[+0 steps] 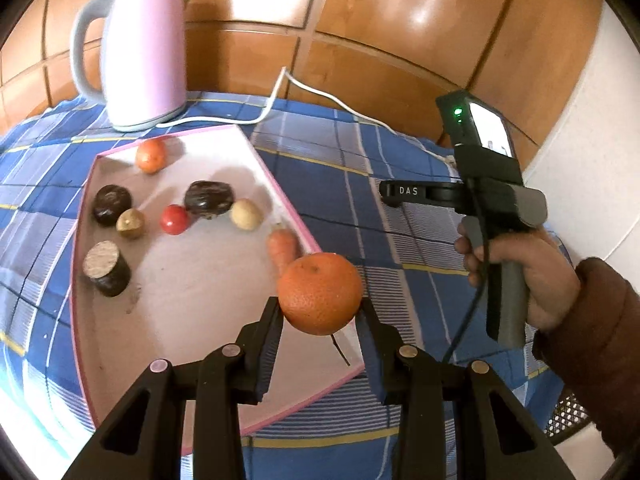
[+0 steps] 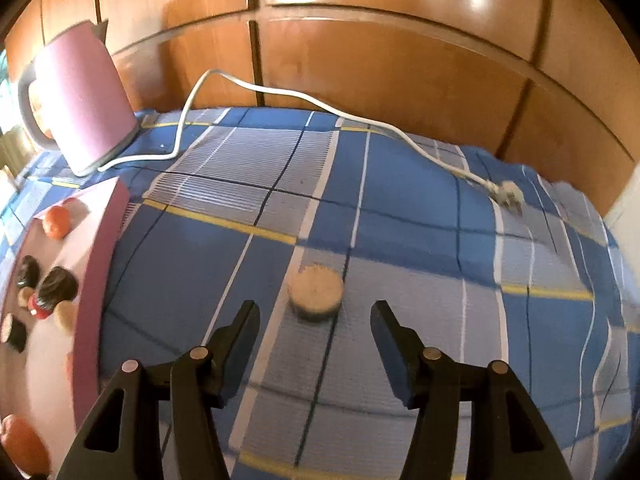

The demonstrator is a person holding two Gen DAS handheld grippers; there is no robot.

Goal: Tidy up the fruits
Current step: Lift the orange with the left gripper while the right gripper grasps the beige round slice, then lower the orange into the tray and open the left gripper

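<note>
My left gripper is shut on a large orange and holds it above the right edge of the pink-rimmed tray. The tray holds a small orange, a red tomato, a carrot, two pale round fruits and several dark cut pieces. My right gripper is open over the blue checked cloth, with a round pale-topped piece just beyond its fingertips. The right gripper body shows in the left wrist view, held by a hand.
A pink kettle stands behind the tray, also in the right wrist view. Its white cord runs across the cloth to a plug. Wooden panels back the table. The tray's side lies left of my right gripper.
</note>
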